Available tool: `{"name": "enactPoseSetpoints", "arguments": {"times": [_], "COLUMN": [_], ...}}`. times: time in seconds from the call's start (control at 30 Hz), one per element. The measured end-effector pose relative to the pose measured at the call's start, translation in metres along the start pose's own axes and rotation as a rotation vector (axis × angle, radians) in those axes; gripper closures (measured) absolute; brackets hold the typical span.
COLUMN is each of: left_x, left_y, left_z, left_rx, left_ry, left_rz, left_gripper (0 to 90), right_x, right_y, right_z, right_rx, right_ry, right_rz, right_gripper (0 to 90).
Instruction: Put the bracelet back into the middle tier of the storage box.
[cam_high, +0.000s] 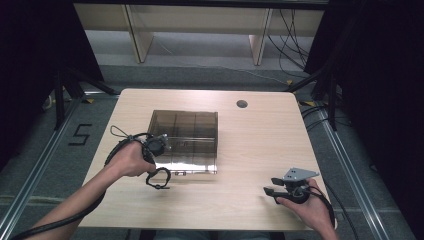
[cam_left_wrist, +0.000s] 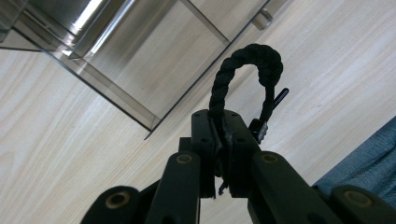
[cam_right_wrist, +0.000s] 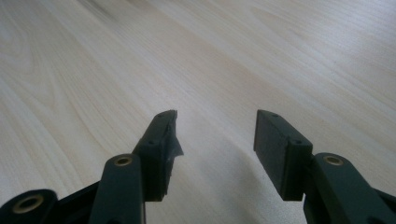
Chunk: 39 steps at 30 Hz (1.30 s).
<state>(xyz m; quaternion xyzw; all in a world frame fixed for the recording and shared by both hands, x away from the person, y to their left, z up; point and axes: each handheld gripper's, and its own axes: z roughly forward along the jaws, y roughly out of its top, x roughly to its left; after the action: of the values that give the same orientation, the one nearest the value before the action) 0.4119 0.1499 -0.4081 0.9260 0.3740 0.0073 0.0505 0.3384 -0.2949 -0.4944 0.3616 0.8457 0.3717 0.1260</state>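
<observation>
We held the left gripper (cam_high: 159, 179) just in front of the near left corner of the clear compartment box (cam_high: 185, 140), its jaws pressed together on a black braided cord loop (cam_left_wrist: 247, 74). In the left gripper view the loop arched up out of the clamped jaws, with a small black tab (cam_left_wrist: 279, 98) sticking out at its right side and a box corner just beyond it on the left. From above, the loop (cam_high: 159, 178) hung below our left hand (cam_high: 129, 160), close over the wooden table (cam_high: 250, 150).

Our right hand (cam_high: 311, 206) kept the right gripper (cam_high: 268, 190) well off to the right of the box, near the table's front edge. Its jaws stood wide apart with nothing between them, and bare tabletop (cam_right_wrist: 210, 60) lay ahead of them.
</observation>
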Motion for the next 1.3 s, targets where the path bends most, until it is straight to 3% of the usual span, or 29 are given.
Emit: {"name": "enactPoseSetpoints", "arguments": {"times": [0.03, 0.1, 0.2, 0.23, 0.27, 0.33, 0.37, 0.47, 0.5, 0.57, 0.83, 1.3], "left_x": [0.002, 0.004, 0.007, 0.01, 0.01, 0.012, 0.014, 0.018, 0.021, 0.021, 0.03, 0.031], "left_y": [0.0, 0.0, -0.001, 0.0, -0.001, -0.001, -0.001, -0.001, 0.0, 0.0, 0.002, 0.009], "left_z": [-0.001, -0.002, -0.004, -0.006, -0.006, -0.007, -0.008, -0.009, -0.01, -0.01, -0.009, -0.015], "left_rx": [-0.002, -0.007, -0.017, -0.013, -0.017, -0.013, -0.009, -0.021, -0.02, -0.022, -0.031, -0.033], "left_ry": [0.007, 0.0, 0.003, 0.013, 0.004, 0.008, 0.013, 0.016, 0.023, 0.017, 0.02, 0.013], "left_rz": [0.012, -0.009, -0.02, 0.006, -0.025, -0.031, -0.026, -0.04, -0.021, -0.051, -0.064, -0.077], "left_gripper": [84.2, 84.2, 84.2, 84.2, 84.2, 84.2, 84.2, 84.2, 84.2, 84.2, 84.2, 84.4], "right_x": [0.0, 0.002, 0.0, 0.001, 0.0, 0.0, 0.002, 0.0, 0.0, 0.0, 0.0, 0.0], "right_y": [0.0, -0.001, 0.0, 0.0, 0.0, 0.0, -0.001, 0.0, 0.0, 0.0, 0.0, 0.0], "right_z": [0.0, 0.0, 0.001, 0.0, 0.0, 0.0, 0.0, 0.001, 0.001, 0.001, 0.001, 0.0], "right_rx": [-0.006, 0.001, -0.011, -0.004, -0.003, -0.003, 0.003, -0.003, -0.008, 0.003, -0.004, 0.008], "right_ry": [-0.003, -0.002, -0.006, -0.003, -0.003, -0.003, 0.002, -0.003, -0.009, -0.001, -0.005, 0.0], "right_rz": [0.002, 0.018, -0.01, 0.002, 0.003, 0.003, 0.025, -0.001, -0.01, -0.005, -0.004, 0.001], "right_gripper": [49.8, 49.8, 49.8, 49.8, 49.8, 49.8, 49.8, 49.8, 49.8, 49.8, 49.8, 49.8]}}
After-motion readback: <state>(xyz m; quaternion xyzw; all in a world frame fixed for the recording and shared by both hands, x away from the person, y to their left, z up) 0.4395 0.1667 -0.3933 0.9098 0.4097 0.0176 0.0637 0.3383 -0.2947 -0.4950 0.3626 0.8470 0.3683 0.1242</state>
